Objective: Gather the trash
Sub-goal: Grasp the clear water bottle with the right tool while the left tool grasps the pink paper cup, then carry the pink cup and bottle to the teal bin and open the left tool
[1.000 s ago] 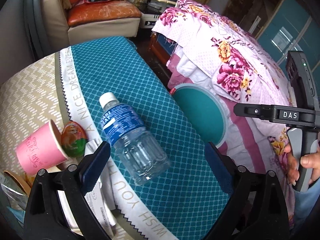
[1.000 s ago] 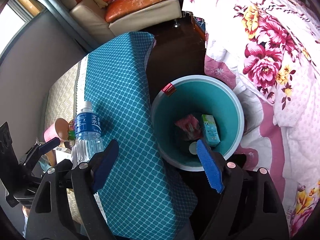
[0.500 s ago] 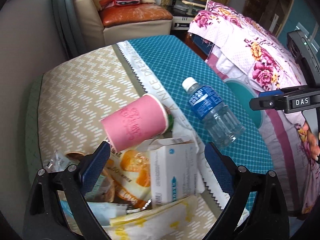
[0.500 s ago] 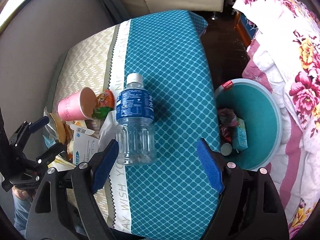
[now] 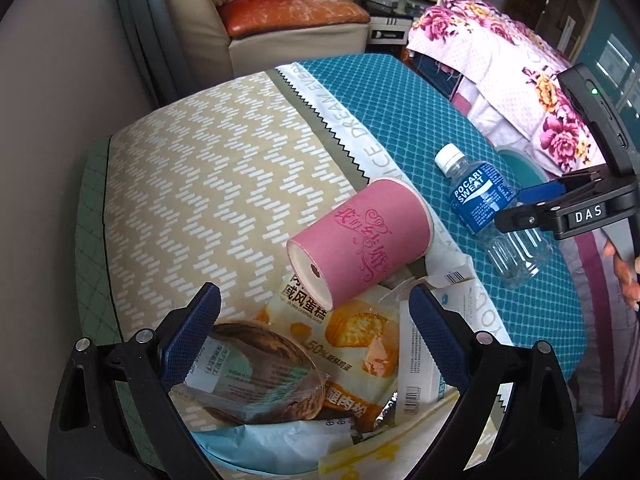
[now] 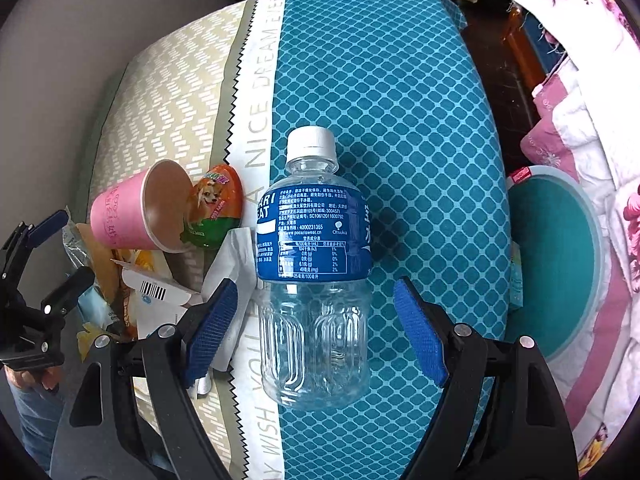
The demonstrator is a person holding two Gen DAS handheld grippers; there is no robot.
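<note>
An empty clear bottle (image 6: 316, 272) with a blue label and white cap lies on the teal cloth. My right gripper (image 6: 316, 324) hangs open over its lower half, pads clear of its sides. A pink paper cup (image 5: 360, 244) lies on its side atop a heap of wrappers (image 5: 340, 336). Over that heap my left gripper (image 5: 316, 332) stands open, with a round clear-wrapped pastry (image 5: 256, 372) and the orange cake packet between its pads. The teal bin (image 6: 560, 264) stands at the right below the table edge. The bottle (image 5: 484, 204) also shows in the left wrist view.
A round orange lid (image 6: 216, 208) with a dog picture leans against the cup mouth. A white box flap with a barcode (image 6: 156, 292) lies beside it. A floral bedspread (image 5: 512, 80) lies at the right and a sofa (image 5: 264, 12) behind the table (image 5: 208, 168).
Both grippers moved left across the table. The right one went from over the bin to over the bottle and came lower. The left one went from the bottle to the wrapper heap.
</note>
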